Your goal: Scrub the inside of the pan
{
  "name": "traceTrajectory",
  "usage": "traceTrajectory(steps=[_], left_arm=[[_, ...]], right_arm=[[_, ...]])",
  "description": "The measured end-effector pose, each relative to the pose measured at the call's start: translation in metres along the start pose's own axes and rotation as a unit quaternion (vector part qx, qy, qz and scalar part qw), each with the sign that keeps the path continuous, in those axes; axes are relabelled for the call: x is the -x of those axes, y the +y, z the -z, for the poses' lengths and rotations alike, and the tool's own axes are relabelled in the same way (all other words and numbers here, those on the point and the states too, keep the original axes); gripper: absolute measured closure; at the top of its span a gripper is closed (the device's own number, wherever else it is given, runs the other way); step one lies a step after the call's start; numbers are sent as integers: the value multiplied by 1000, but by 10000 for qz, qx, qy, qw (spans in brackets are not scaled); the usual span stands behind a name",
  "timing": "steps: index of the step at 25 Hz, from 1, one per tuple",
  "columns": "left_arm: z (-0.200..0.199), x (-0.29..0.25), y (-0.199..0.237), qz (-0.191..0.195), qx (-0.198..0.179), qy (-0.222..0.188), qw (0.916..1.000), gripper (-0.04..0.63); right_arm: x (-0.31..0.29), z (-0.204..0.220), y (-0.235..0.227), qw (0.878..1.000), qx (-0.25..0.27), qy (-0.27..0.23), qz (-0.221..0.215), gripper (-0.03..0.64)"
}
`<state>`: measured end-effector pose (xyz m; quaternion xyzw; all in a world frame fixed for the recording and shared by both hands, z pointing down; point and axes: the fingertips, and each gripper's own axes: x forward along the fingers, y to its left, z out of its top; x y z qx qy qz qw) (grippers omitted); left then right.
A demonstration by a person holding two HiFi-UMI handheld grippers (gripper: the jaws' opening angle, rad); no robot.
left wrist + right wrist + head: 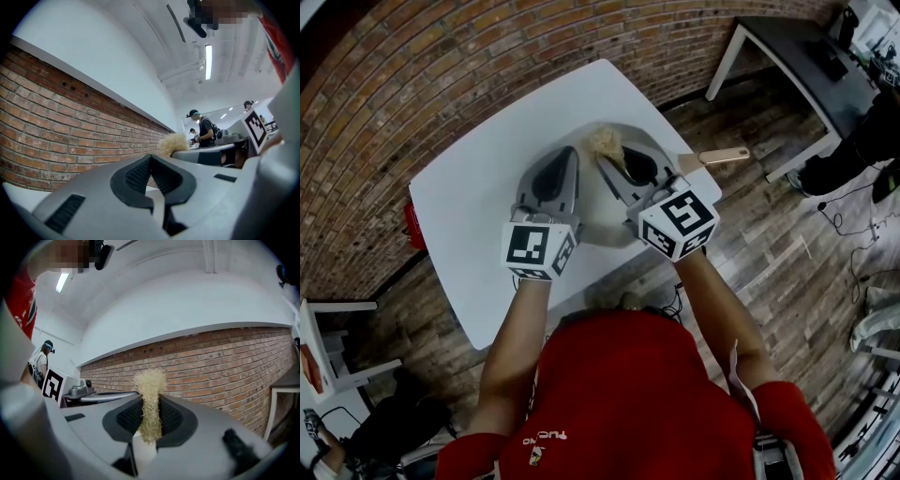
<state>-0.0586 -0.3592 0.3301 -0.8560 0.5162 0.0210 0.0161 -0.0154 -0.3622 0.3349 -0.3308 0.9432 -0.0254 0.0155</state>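
White rectangular table [478, 187]: carries the work.

Left gripper [569, 153]: held over the pan's left side. Its jaws are pressed together on nothing, and its own view shows the pads meeting.

Round grey metal pan [602, 211]: sits on the table beneath both grippers.

Tan fibrous scrubbing pad [606, 141]: pinched between the jaws of the right gripper [611, 157], with its tuft standing past the tips over the pan's far side.

Light wooden handle [724, 156]: points right.

Assessment: the pad looks soft, light and compressible, and the present pinch seems adequate. The pan is rigid and would likely slide under scrubbing. The handle is the sound place to steady it.
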Motion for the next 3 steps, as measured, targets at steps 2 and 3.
traceTrajectory(steps=[2, 3], left_arm=[[0, 1, 0, -1, -2, -2, 10000, 581], [0, 1, 0, -2, -3, -1, 10000, 581]], right_arm=[[0, -1, 0, 10000, 4, -5, 1, 531], [0, -1, 1, 10000, 5, -6, 1, 531]])
